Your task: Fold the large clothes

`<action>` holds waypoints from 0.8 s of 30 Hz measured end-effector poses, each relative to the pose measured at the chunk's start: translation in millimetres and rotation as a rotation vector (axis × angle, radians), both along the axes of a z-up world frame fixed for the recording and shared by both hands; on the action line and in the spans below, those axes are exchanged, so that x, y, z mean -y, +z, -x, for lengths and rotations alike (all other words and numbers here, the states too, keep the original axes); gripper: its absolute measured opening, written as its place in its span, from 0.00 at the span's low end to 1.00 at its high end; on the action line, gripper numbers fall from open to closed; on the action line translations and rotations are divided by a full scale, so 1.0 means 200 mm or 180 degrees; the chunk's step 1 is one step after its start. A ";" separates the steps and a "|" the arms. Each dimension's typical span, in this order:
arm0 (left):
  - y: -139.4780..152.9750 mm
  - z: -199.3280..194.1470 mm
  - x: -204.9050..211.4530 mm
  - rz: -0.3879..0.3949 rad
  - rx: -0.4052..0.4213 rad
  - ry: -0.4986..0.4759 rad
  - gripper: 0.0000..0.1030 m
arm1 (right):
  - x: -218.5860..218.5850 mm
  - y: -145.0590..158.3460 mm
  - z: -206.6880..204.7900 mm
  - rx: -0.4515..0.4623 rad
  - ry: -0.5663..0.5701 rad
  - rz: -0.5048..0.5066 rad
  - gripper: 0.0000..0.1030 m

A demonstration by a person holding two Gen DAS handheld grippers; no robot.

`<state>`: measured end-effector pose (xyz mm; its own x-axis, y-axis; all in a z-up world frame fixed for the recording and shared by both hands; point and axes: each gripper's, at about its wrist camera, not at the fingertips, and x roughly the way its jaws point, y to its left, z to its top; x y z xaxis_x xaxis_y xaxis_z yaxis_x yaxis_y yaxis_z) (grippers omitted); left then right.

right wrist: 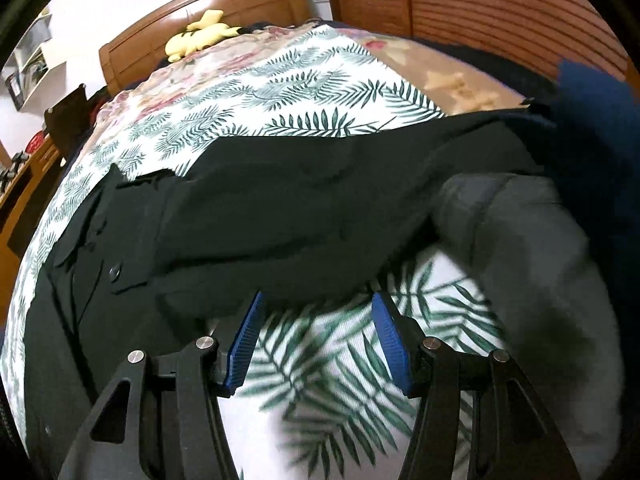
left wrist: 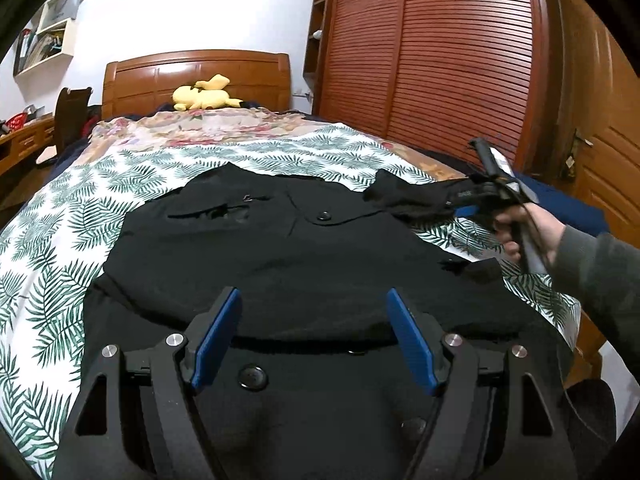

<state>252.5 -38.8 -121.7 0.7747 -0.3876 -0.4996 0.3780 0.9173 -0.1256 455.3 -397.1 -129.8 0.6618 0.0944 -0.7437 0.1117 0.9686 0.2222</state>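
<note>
A large black buttoned garment [left wrist: 288, 256] lies spread on the leaf-print bed cover [left wrist: 64, 240]. My left gripper [left wrist: 314, 300] is open, hovering over the garment's near part and holding nothing. In the left wrist view the right gripper [left wrist: 464, 210] is at the garment's right side, by a raised sleeve [left wrist: 404, 196]. In the right wrist view the right gripper [right wrist: 318, 304] is open, with the sleeve's lower edge [right wrist: 288, 220] at its fingertips and the leaf-print cover [right wrist: 340, 360] beneath. A grey cuff [right wrist: 528, 272] hangs at the right.
A yellow plush toy [left wrist: 206, 96] lies by the wooden headboard [left wrist: 196, 76]. A slatted wooden wardrobe [left wrist: 440, 48] and a door [left wrist: 600, 132] stand to the right. A desk [left wrist: 24, 140] and chair [left wrist: 72, 112] are at the left. Blue fabric [right wrist: 592, 120] lies at the bed's right edge.
</note>
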 end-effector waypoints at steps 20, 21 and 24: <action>-0.02 -0.04 0.00 -0.0011 -0.0098 0.0036 0.74 | -0.50 0.50 0.20 0.0690 0.0886 0.0435 0.03; -0.02 -0.04 0.00 -0.0015 -0.0105 0.0053 0.74 | -0.56 0.53 0.24 0.0720 0.0991 0.0463 0.03; -0.03 -0.05 0.00 -0.0037 -0.0136 0.0079 0.74 | -0.69 0.59 0.37 0.0792 0.1276 0.0537 0.03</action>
